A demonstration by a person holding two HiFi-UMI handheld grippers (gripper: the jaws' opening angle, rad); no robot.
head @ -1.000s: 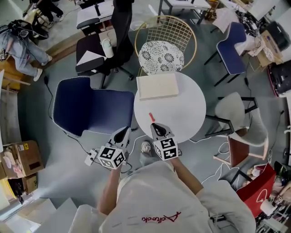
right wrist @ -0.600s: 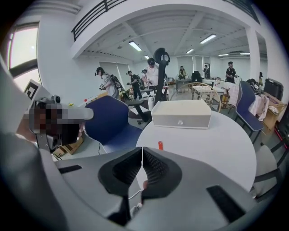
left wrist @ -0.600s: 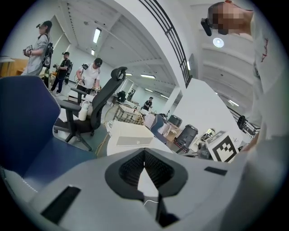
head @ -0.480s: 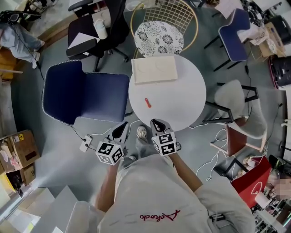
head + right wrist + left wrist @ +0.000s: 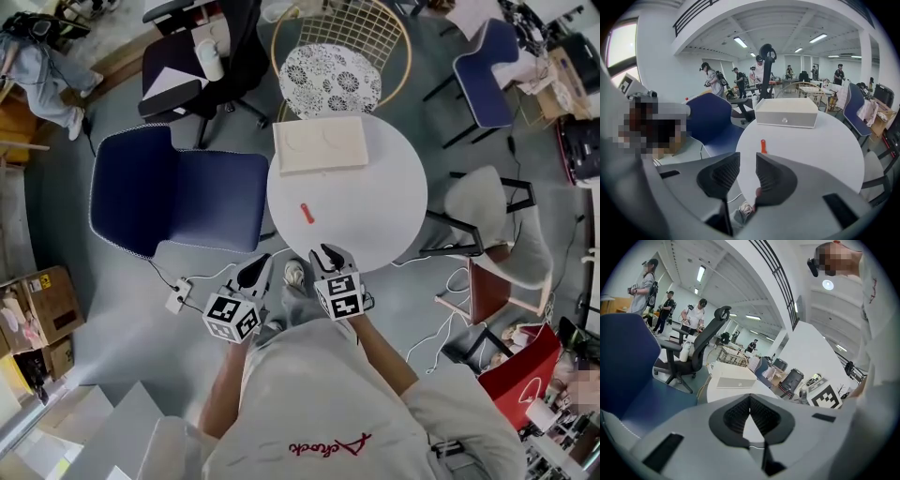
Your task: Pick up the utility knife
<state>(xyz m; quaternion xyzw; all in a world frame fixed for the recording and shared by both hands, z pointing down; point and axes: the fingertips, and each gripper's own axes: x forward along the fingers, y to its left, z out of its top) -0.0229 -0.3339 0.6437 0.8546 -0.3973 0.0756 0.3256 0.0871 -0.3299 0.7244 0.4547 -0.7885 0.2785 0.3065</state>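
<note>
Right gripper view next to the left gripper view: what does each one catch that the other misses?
Only the right gripper view shows the orange utility knife, lying on the round white table ahead of the right gripper, whose jaws are opening with nothing between them. Only the left gripper view shows the left gripper, jaws together and empty, and the right gripper's marker cube. Both show that table, the white drawer box and the blue chair.

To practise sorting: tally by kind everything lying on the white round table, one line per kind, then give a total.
Orange utility knife: 1
White drawer box: 1
Total: 2
</note>
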